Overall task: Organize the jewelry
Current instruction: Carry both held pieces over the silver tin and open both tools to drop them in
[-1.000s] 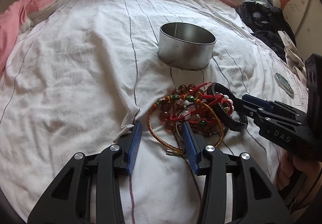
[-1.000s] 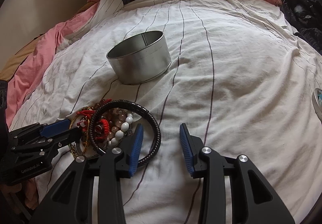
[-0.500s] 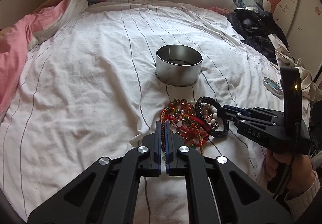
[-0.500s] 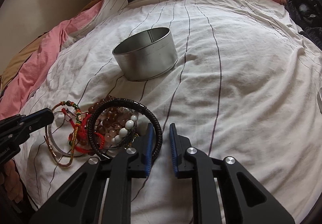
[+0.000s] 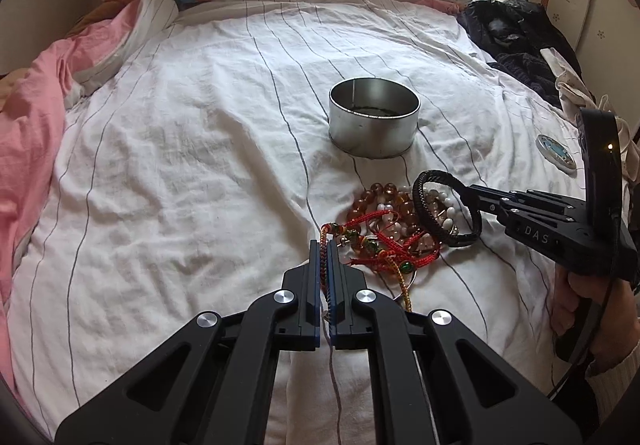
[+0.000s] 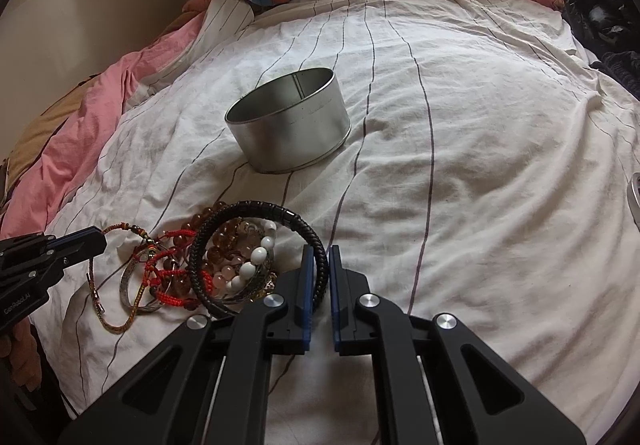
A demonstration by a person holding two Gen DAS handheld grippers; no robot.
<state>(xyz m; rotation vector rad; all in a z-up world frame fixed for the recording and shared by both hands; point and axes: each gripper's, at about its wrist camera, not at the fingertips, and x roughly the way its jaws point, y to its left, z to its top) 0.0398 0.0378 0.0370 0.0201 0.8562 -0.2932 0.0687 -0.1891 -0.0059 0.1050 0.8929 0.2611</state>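
A heap of bracelets lies on the striped white bedsheet in front of a round metal tin. My left gripper is shut on a thin woven gold-and-red cord bracelet, which runs between its pads. In the right wrist view my right gripper has its jaws closing on the black braided bracelet, and the pads press on its near right arc. That bracelet rests over amber and white beads. From the left wrist view the right gripper comes in from the right. The tin stands upright and open.
A small round lid lies at the right of the bed. Dark clothes are piled at the back right and a pink blanket runs along the left. A person's hand holds the right gripper's handle.
Both grippers went from open to shut. The left one closed on the cord bracelet and lifted back a little. The right one closed around the black bracelet without moving.
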